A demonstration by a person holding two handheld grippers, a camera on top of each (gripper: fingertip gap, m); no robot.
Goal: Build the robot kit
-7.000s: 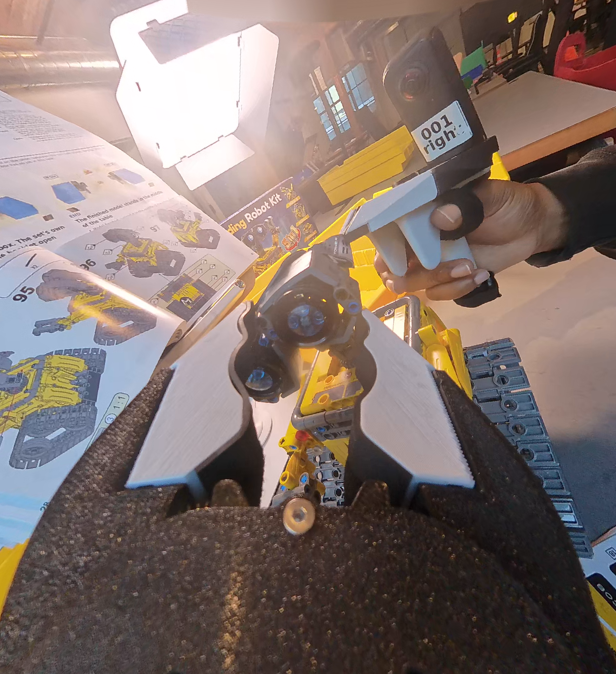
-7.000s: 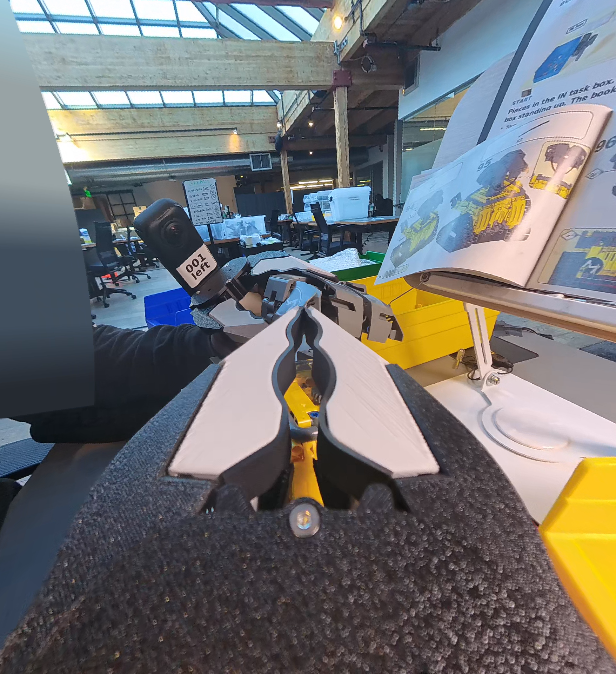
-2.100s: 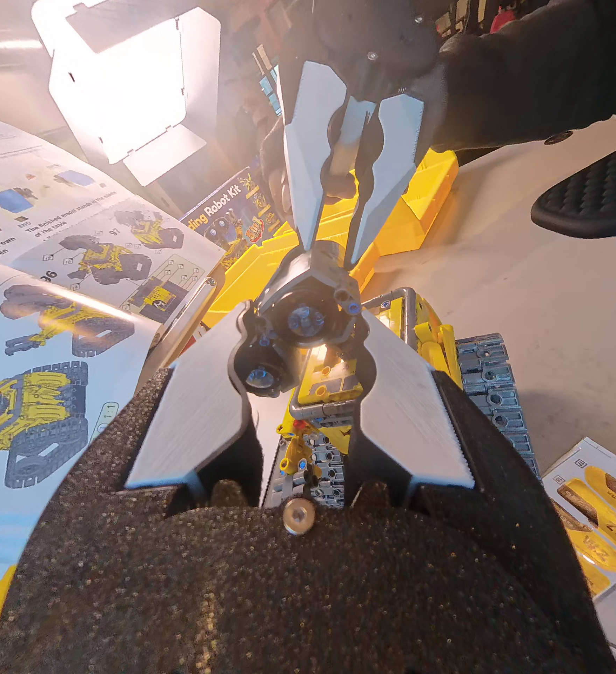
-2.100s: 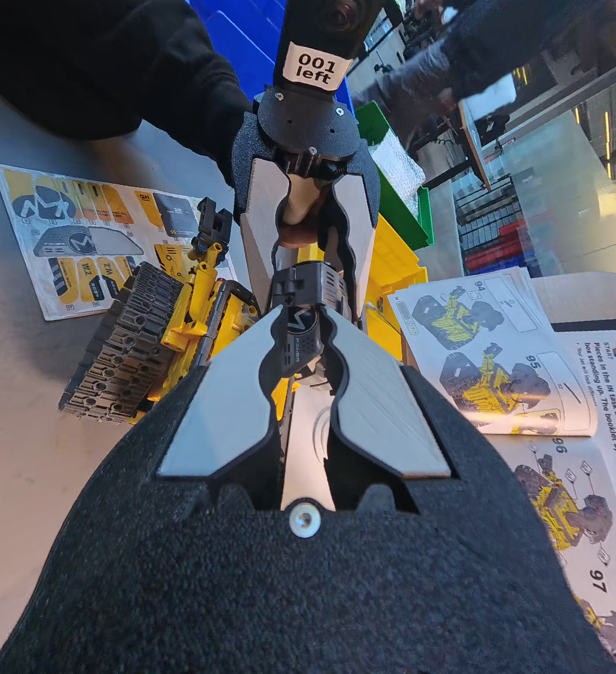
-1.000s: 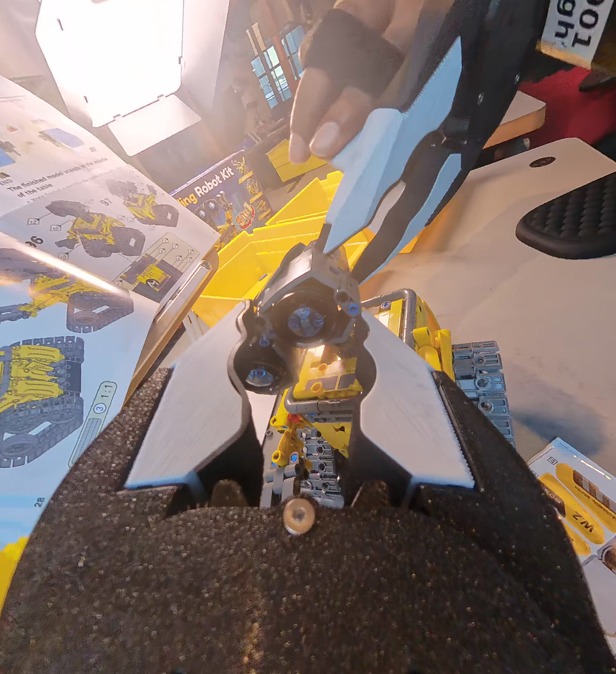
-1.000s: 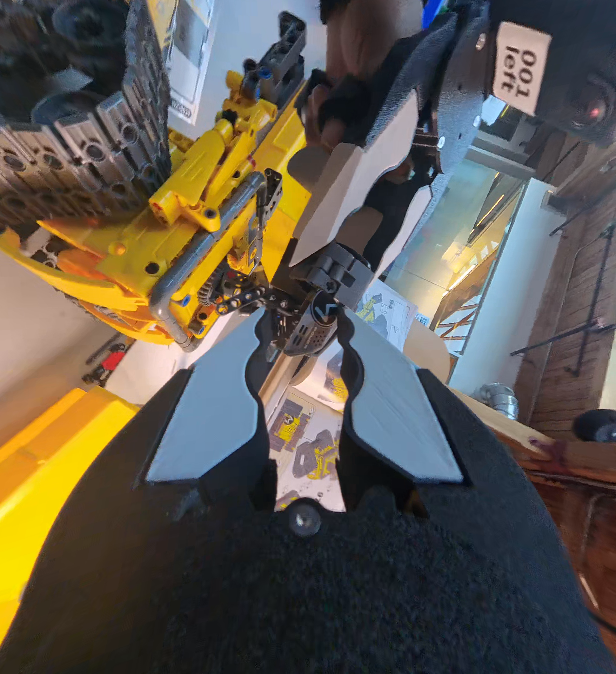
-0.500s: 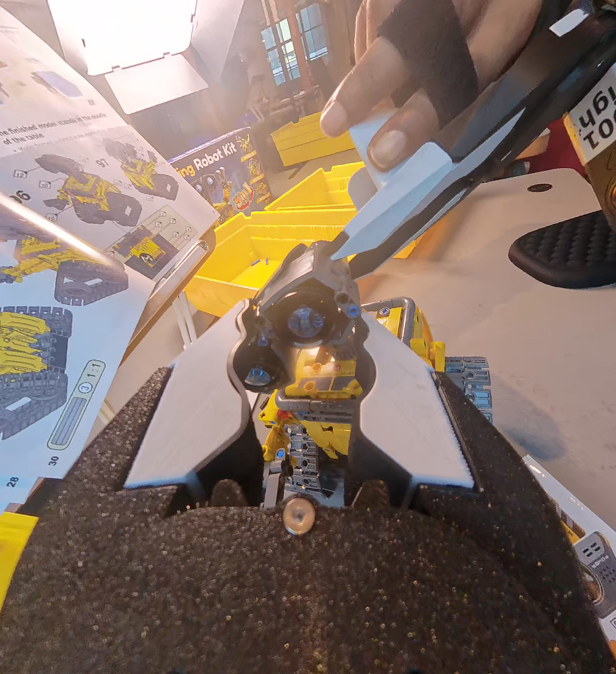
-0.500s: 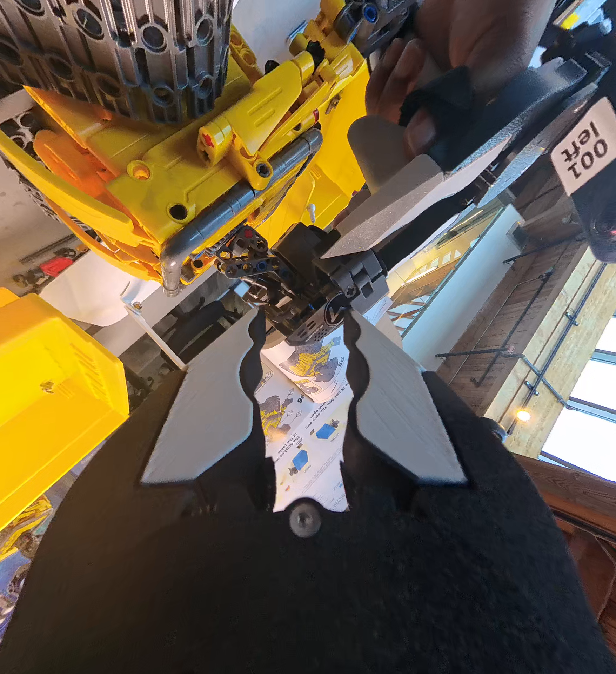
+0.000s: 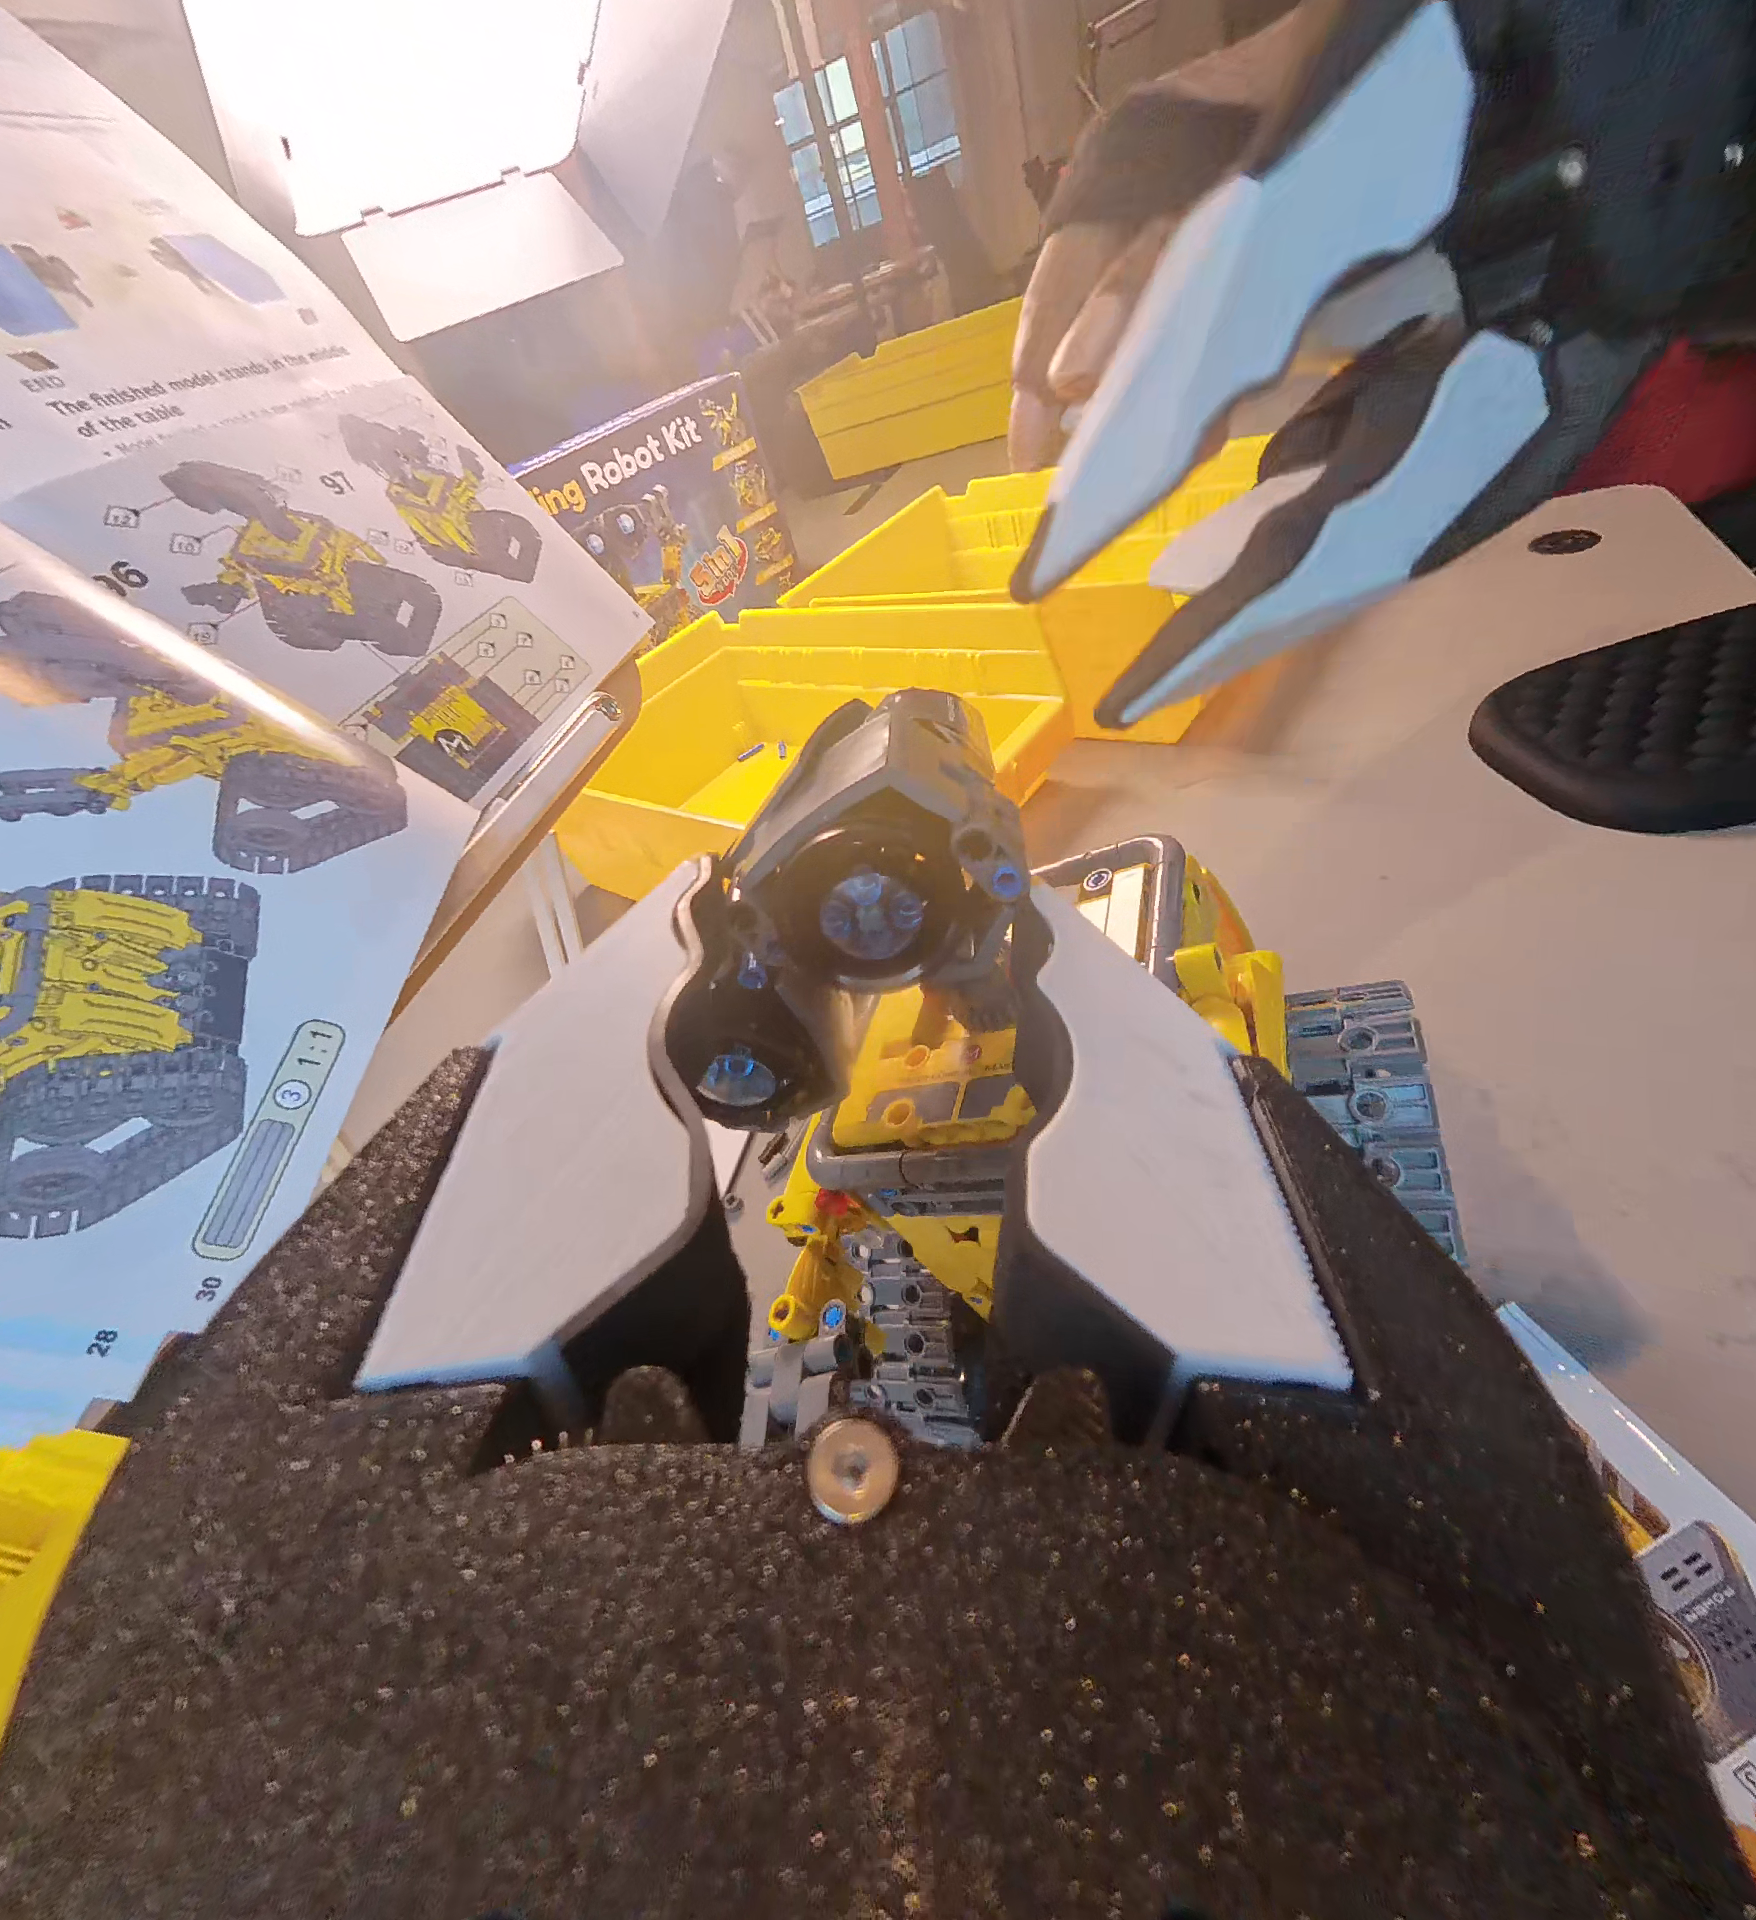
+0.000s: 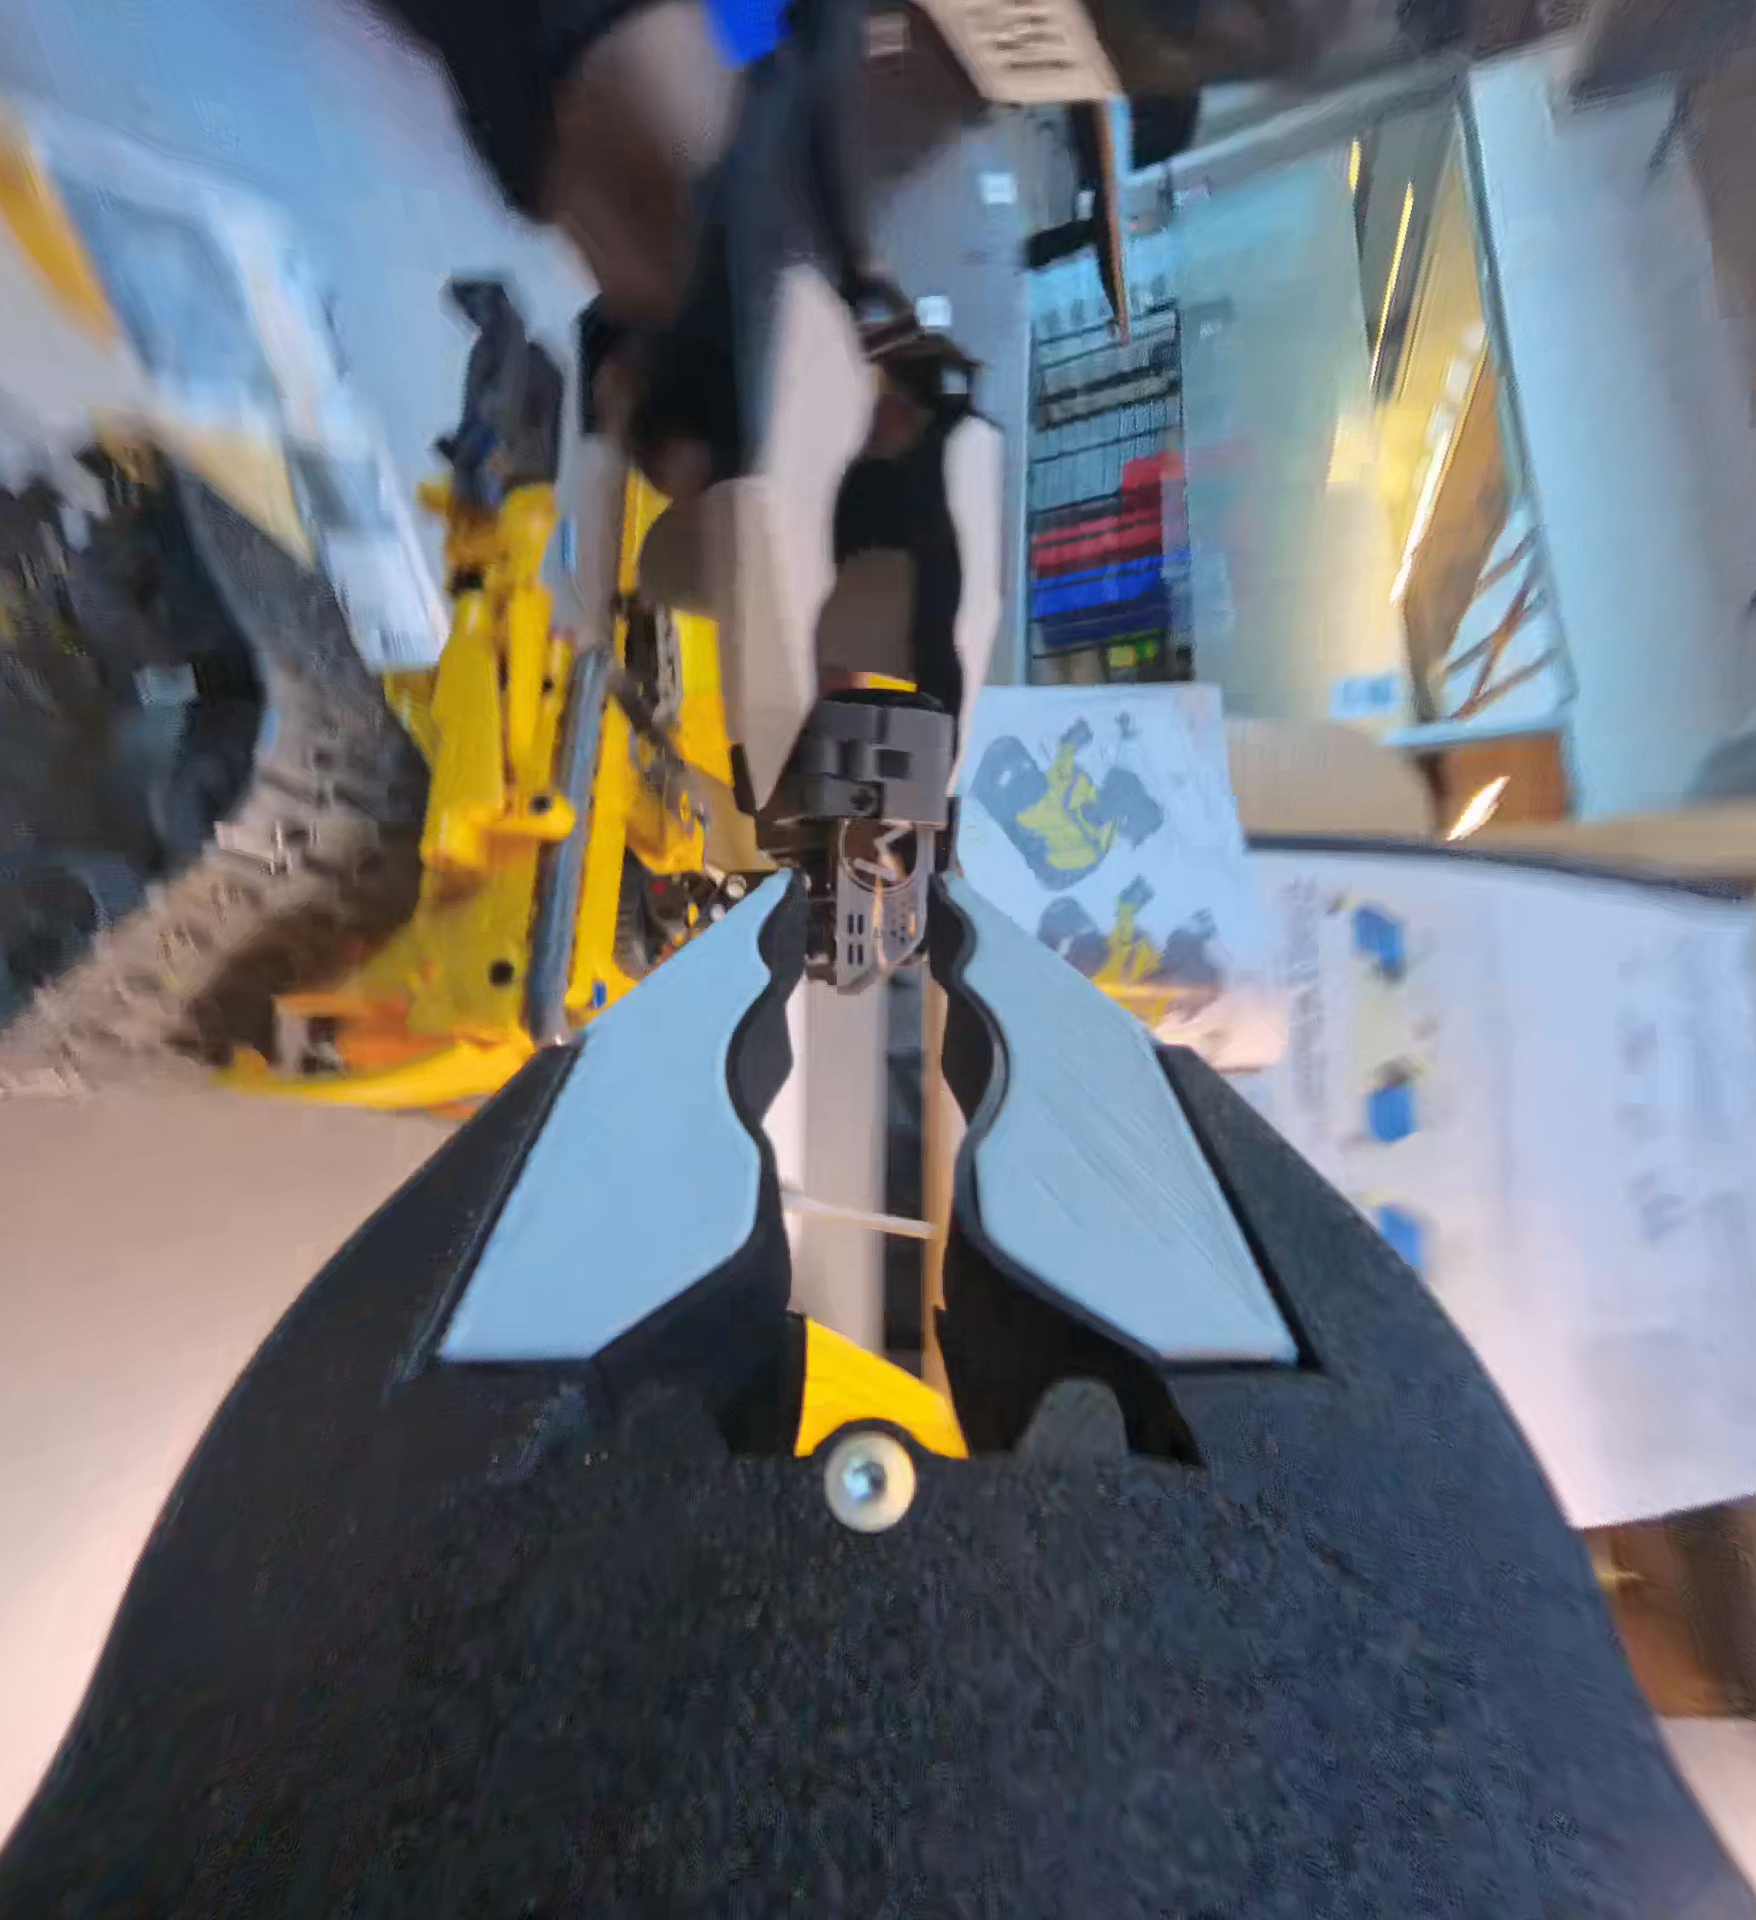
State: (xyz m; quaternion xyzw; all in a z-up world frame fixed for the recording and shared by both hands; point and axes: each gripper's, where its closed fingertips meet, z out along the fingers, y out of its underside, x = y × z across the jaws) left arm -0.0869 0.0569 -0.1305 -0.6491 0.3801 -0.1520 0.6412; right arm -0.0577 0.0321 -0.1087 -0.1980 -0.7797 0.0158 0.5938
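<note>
- A dark grey, ribbed plastic motor block (image 9: 869, 883) is clamped between the left gripper (image 9: 858, 935) fingers, above the yellow tracked model (image 9: 1217, 1018).
- The right gripper (image 9: 1082, 634) is seen parted, clear of the block; its own blurred view hides this gap.

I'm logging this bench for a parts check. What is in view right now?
motor block: one, dark grey, clamped between the left gripper's fingers.
tracked model: one, yellow with grey treads, on the table just beyond the block.
instruction booklet: one, white, open, propped at left.
sorting bins: several, yellow, behind the model.
kit box: one, dark blue, behind the bins.
sticker sheet: one, white, lower right.
black pad: one, right table edge.
lamp panel: one, bright white, top.
left gripper: shut on the block.
right gripper: open, apart from the block.
</note>
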